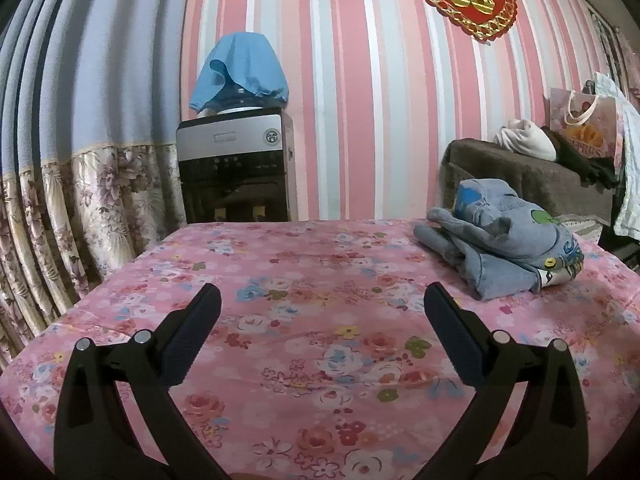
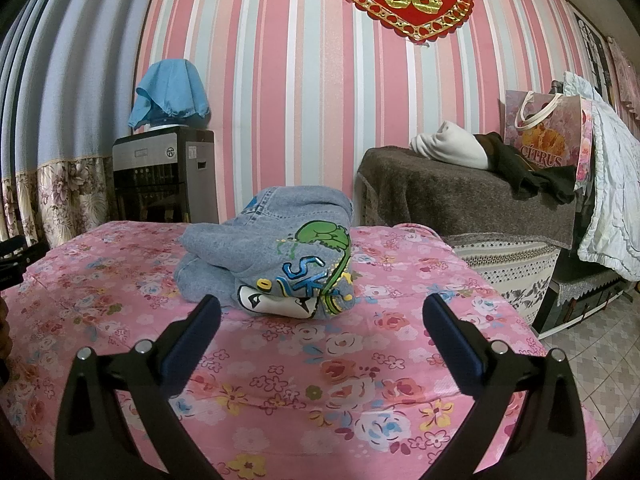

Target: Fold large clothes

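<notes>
A folded blue denim garment (image 1: pixel 504 240) with painted cartoon patches lies on the pink floral table cover (image 1: pixel 304 352), at the far right in the left wrist view. In the right wrist view the denim garment (image 2: pixel 272 264) sits just ahead of the fingers, near the middle. My left gripper (image 1: pixel 322 300) is open and empty above bare cover, left of the garment. My right gripper (image 2: pixel 322 312) is open and empty, just short of the garment's near edge.
A water dispenser (image 1: pixel 236 168) draped with a blue cloth stands behind the table at the left, beside floral curtains (image 1: pixel 80 208). A brown-covered cabinet (image 2: pixel 468 200) with white and dark clothes and a gift bag (image 2: pixel 548 136) stands at the right. Tiled floor (image 2: pixel 592 356) lies past the table's right edge.
</notes>
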{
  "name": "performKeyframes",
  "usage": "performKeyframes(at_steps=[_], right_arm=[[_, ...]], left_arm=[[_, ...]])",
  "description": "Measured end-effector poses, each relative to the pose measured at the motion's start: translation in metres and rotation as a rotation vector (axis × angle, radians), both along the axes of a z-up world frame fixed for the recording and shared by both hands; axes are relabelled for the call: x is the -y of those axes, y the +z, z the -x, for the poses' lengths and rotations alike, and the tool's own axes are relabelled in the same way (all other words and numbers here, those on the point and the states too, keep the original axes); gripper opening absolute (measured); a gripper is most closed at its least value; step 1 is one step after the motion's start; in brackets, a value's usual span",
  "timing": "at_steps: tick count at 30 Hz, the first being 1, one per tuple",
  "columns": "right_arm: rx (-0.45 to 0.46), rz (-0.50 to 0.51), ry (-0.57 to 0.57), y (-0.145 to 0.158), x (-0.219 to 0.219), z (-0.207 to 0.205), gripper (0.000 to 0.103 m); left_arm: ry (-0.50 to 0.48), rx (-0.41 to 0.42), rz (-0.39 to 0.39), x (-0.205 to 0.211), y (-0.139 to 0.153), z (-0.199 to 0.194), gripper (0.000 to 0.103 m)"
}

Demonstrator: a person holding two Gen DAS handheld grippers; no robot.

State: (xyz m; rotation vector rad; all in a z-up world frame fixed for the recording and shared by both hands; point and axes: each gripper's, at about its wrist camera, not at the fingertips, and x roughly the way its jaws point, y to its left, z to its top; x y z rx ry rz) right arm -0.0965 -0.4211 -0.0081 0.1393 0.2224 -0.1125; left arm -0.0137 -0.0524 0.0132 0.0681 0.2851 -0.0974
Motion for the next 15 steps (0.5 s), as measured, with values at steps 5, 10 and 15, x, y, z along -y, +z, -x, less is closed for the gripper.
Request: performKeyframes(at_steps=[5,10,15], right_arm=[[0.000,0.001,0.000,0.0000,0.0003,0.0000,0.101],[-0.001,0.001,0.001,-0.0001,0.0004,-0.0004,0.101],[-0.002,0.000,0.000,-0.0002,0.0003,-0.0001,0.101]], left_arm=[[-0.005,-0.006,0.009,-0.0041,0.0003,-0.0004,0.100],[-0.003,-0.031,0.021,-0.0081,-0.0007,-0.0065,0.100],[-0.003,-0.033,0.020,-0.0078,-0.0012,-0.0070,0.100]])
